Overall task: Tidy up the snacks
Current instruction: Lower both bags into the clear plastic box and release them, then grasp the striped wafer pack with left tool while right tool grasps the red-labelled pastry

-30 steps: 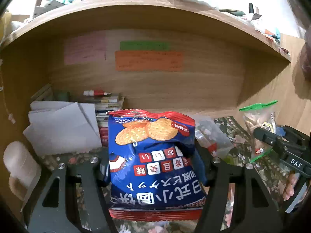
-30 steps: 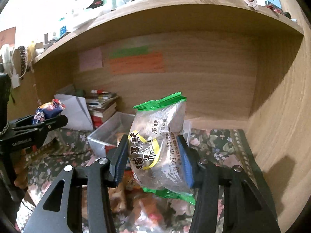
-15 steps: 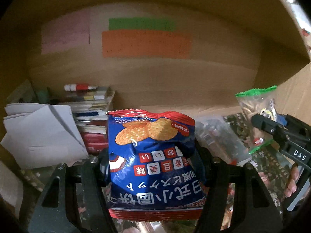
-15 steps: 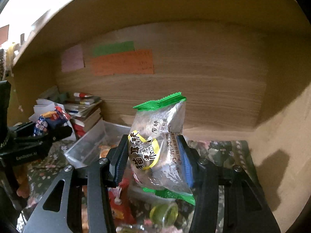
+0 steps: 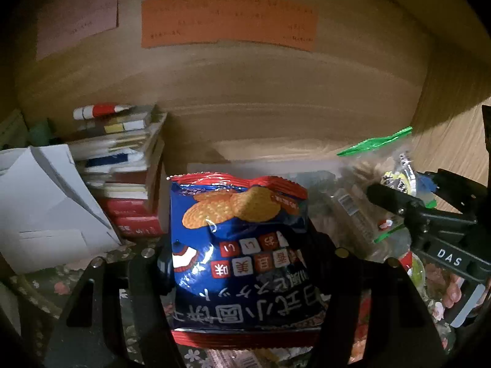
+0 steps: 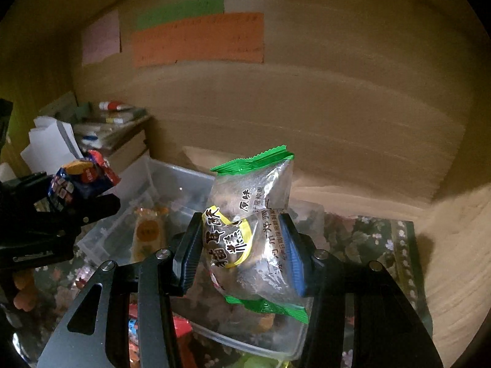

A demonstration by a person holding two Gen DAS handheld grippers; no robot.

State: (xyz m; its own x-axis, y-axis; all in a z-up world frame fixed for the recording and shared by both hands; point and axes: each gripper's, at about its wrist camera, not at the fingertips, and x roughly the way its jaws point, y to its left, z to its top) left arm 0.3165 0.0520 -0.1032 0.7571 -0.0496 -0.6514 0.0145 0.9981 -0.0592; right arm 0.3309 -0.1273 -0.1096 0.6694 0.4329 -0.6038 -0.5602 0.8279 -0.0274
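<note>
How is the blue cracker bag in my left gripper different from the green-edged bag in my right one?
The blue cracker bag is opaque, printed with round crackers; the green-edged bag is clear, so its brown contents show. The blue bag has red sealed edges, the other green ones. Both stand upright, each clamped between the fingers of its gripper, left gripper and right gripper, above a clear plastic bin.

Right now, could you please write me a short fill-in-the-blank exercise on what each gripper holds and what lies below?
1. The left gripper is shut on a ____ cracker bag with red edges.
2. The right gripper is shut on a clear snack packet whose sealed ends are ____.
3. Below the right gripper sits a clear plastic ____ with snacks in it.
4. The largest paper note on the wooden back wall is ____.

Missing words: blue; green; bin; orange
</note>
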